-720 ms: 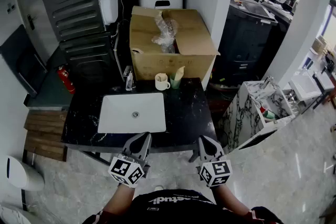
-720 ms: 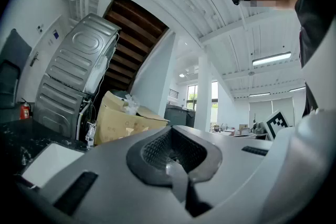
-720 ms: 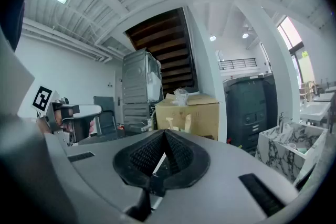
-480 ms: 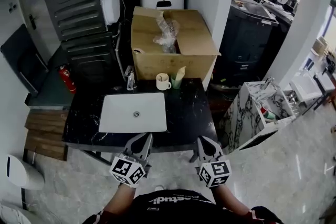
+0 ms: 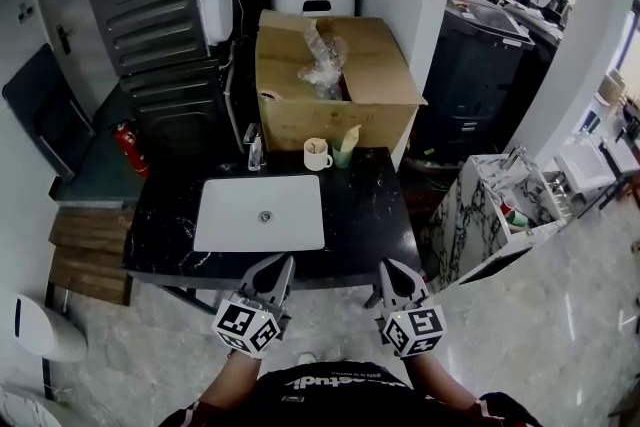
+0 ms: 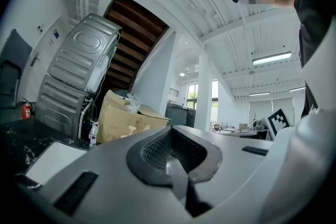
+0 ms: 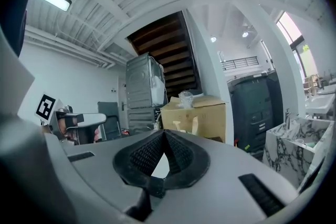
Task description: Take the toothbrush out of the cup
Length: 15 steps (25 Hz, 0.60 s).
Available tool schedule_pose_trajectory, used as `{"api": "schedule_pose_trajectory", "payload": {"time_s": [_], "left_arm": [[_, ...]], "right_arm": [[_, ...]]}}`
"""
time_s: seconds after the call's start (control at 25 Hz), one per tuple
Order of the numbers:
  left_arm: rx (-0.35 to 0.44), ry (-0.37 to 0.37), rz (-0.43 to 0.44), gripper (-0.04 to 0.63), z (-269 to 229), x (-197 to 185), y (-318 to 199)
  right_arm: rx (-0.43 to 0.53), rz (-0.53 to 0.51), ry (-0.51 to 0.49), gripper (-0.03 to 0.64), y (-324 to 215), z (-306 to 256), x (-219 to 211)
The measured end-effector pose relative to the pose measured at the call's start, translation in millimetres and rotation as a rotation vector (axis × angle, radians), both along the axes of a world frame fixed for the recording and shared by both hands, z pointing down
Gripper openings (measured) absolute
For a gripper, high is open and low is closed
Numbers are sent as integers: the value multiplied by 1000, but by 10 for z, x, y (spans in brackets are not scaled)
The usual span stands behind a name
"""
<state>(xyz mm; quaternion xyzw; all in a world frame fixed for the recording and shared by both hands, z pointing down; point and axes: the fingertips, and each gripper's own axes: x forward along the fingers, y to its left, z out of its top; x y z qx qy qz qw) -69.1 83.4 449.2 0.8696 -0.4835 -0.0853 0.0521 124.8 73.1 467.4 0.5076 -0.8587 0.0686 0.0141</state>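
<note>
Counter [image 5: 372,215]: black slab, straight ahead of both grippers, its near edge just beyond their tips.
Grey appliance [image 5: 150,0]: tilted, far ahead and to the left of the left gripper.
Cardboard box [image 5: 370,75]: open, behind the counter, well ahead of both grippers.
Sink [image 5: 260,213]: white basin, just ahead of the left gripper.
Left gripper [image 5: 277,262]: clenched on nothing, held short of the counter.
Right gripper [image 5: 389,268]: clenched, empty, beside the left one and apart from it.
Mug [image 5: 317,155]: white, at the counter's far edge.
Cup [image 5: 343,158]: green, just right of the mug, well ahead of both grippers, between their lines.
Toothbrush [image 5: 350,137]: pale, standing in the cup, too small to make out finely.
</note>
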Motion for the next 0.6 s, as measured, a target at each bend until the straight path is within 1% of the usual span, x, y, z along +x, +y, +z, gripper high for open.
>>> {"api": "schedule_pose_trajectory", "payload": {"time_s": [0.28,0.48,0.6], "left_arm": [[1,13,12,14,14,-195,-53],[6,15,36,14,59,-314,-134],[-6,20,43,14,97,-361,-242]], "right_arm": [[-3,17,-9,35,-4,4,-179],[1,55,-13,35,-45,27,-255],[-4,72,-12,35,-94,17,-259]]}}
